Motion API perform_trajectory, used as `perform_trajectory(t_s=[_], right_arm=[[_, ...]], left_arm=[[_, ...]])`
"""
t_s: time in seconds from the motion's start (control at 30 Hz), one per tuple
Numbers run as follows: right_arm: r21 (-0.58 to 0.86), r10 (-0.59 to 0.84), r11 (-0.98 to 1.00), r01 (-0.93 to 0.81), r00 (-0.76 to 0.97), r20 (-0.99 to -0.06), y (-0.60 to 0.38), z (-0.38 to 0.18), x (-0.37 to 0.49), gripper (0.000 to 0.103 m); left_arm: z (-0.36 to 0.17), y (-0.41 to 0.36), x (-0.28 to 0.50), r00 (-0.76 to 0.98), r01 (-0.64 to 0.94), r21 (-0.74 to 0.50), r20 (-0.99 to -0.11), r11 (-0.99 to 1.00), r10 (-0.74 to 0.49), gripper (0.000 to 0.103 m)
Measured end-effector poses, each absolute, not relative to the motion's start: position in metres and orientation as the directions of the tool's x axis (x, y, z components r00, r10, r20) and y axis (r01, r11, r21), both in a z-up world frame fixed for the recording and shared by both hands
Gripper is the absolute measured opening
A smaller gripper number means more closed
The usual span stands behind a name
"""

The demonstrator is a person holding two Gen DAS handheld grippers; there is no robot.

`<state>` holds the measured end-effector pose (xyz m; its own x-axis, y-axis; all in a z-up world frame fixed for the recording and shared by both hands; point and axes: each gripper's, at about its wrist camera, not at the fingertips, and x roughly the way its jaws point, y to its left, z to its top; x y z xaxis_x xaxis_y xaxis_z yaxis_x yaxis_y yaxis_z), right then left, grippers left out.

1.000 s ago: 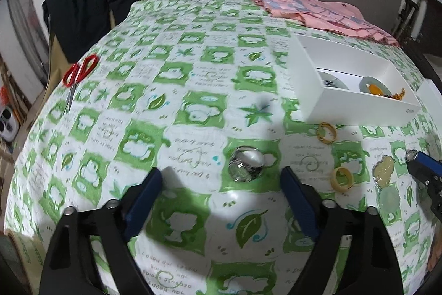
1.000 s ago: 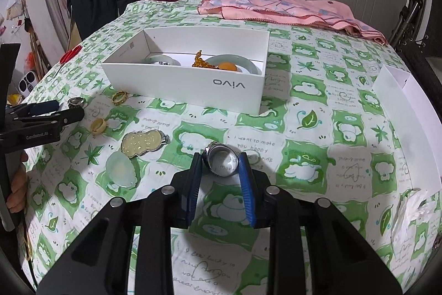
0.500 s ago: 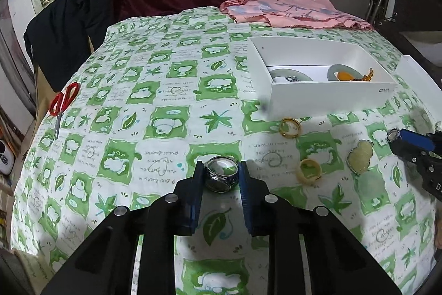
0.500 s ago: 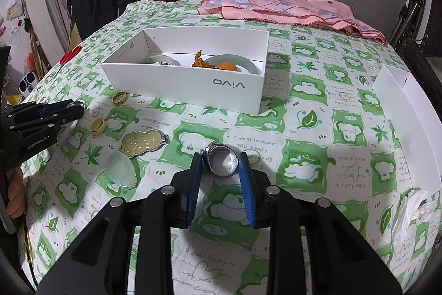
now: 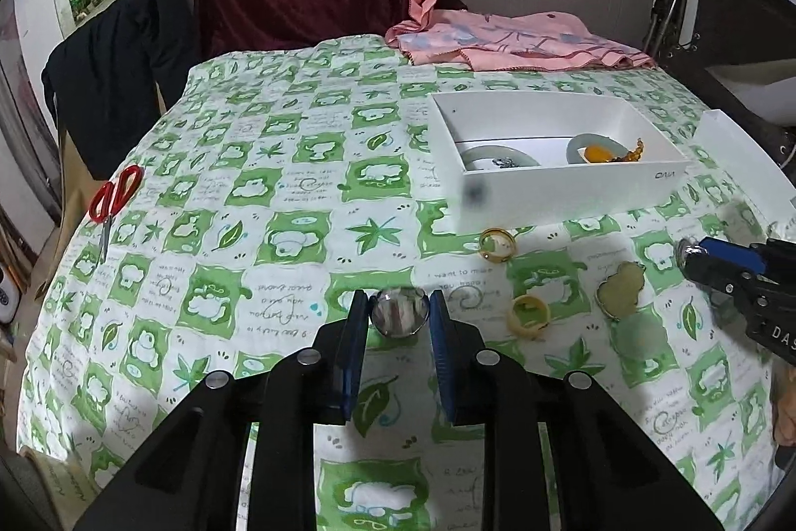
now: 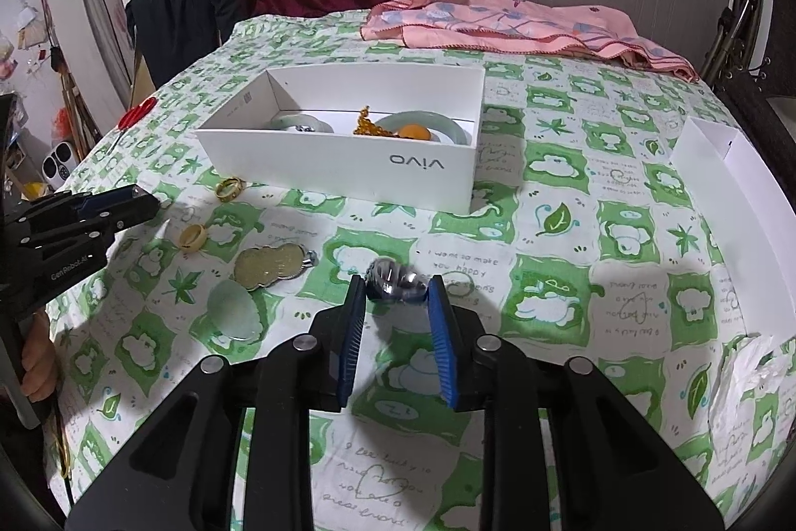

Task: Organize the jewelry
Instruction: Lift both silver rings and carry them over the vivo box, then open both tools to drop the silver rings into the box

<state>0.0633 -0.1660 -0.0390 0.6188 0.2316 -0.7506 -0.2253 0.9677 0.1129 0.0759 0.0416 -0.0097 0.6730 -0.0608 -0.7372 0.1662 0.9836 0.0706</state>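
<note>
Now your left tool [image 5: 399, 314] clamps a silver ring [image 5: 399, 312] just above the green-checked counter [image 5: 278, 202]. Rightward lie a gold ring [image 5: 496, 243], a cream ring [image 5: 528, 312] and a gourd pendant [image 5: 620, 288]. Your right tool [image 6: 395, 299] pinches another silver ring [image 6: 395, 286], near the white box [image 6: 348, 175].
</note>
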Motion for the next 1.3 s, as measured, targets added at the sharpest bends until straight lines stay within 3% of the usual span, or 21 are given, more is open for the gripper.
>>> perform_trajectory(t_s=[0.57,0.9,1.3], right_arm=[[0.168,0.280,0.959,-0.229,0.664,-0.693,-0.174,-0.021,0.055,0.024],[0.266,0.343,0.937,-0.225,0.726,-0.596,-0.186,0.034,0.088,0.024],[0.257,0.290,0.954,-0.154,0.697,-0.656,-0.178,0.005,0.158,0.024]], left_arm=[[0.004,0.042,0.070,0.699,0.160,0.035,-0.710,0.987,-0.088,0.025],[0.052,0.013,0.097,0.733,0.192,-0.036,-0.659,0.981,-0.167,0.025],[0.028,-0.025,0.164,0.678,0.192,-0.046,-0.716,0.980,-0.166,0.025]])
